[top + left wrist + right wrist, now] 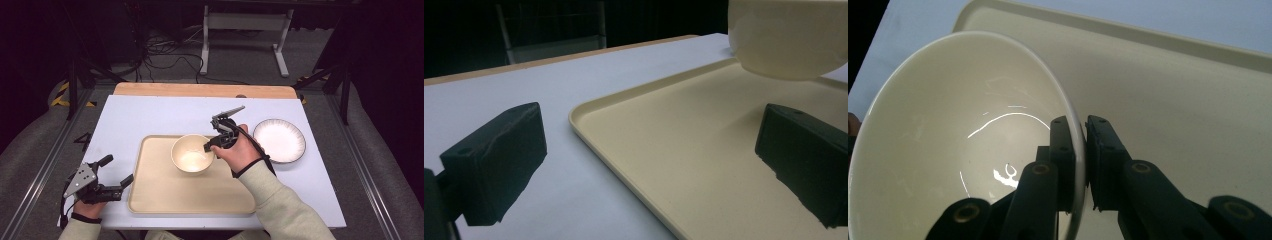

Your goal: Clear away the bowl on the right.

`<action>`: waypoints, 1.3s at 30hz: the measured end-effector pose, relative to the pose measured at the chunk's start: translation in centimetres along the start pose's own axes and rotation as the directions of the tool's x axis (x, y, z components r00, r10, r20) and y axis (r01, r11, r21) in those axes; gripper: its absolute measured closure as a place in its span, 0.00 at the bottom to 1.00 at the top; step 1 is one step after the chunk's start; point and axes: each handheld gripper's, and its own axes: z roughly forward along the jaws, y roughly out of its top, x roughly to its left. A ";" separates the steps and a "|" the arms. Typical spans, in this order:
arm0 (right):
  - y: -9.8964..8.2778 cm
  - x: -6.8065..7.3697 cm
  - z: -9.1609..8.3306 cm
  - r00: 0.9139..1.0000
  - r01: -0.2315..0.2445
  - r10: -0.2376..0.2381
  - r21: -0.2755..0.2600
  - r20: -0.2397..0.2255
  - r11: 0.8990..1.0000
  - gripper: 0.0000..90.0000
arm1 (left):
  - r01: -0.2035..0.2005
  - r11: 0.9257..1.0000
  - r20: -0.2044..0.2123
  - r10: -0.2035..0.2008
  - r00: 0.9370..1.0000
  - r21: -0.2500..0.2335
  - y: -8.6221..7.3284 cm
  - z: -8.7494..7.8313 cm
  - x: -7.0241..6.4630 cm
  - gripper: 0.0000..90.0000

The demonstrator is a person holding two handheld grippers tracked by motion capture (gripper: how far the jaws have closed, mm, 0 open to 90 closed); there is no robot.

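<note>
The right gripper (210, 145) had its jaws clenched on the right-hand rim of a cream, glossy ceramic bowl (192, 153), one jaw inside the wall and one outside. The bowl was over the upper middle of a beige rectangular plastic tray (165, 197) lying on the white counter (140, 115); whether it rested on the tray could not be told. The left gripper (116, 171) sat near the tray's left edge, jaws released and wide apart, holding nothing. A white round plate with a dark rim (279, 140) lay on the counter just right of the tray.
</note>
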 end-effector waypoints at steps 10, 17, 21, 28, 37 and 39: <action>-0.4 -0.4 1.4 1.000 0.001 -0.002 0.029 0.018 1.000 0.92 | 0.000 1.000 0.000 0.000 1.000 0.000 0.0 0.0 0.0 0.01; -0.4 -0.6 2.1 0.999 0.001 -0.003 0.054 0.036 0.999 0.92 | 0.000 1.000 0.000 0.000 1.000 -0.001 0.0 0.0 0.0 0.01; -0.5 -0.8 2.6 0.999 -0.002 -0.001 0.067 0.044 0.998 0.92 | -0.001 1.000 0.001 0.001 1.000 0.002 0.0 0.0 0.0 0.01; -0.6 -1.2 3.0 0.998 -0.008 0.003 0.078 0.056 0.997 0.92 | -0.001 1.000 0.000 0.001 1.000 0.000 0.0 0.0 0.0 0.01; -0.8 -1.5 3.6 0.998 -0.018 0.012 0.093 0.063 0.996 0.92 | -0.001 1.000 0.001 0.001 1.000 0.001 0.0 0.0 0.0 0.01; -0.8 -1.6 3.6 0.998 -0.019 0.013 0.093 0.064 0.996 0.92 | -0.001 1.000 0.000 0.001 1.000 0.000 0.0 0.0 0.0 0.01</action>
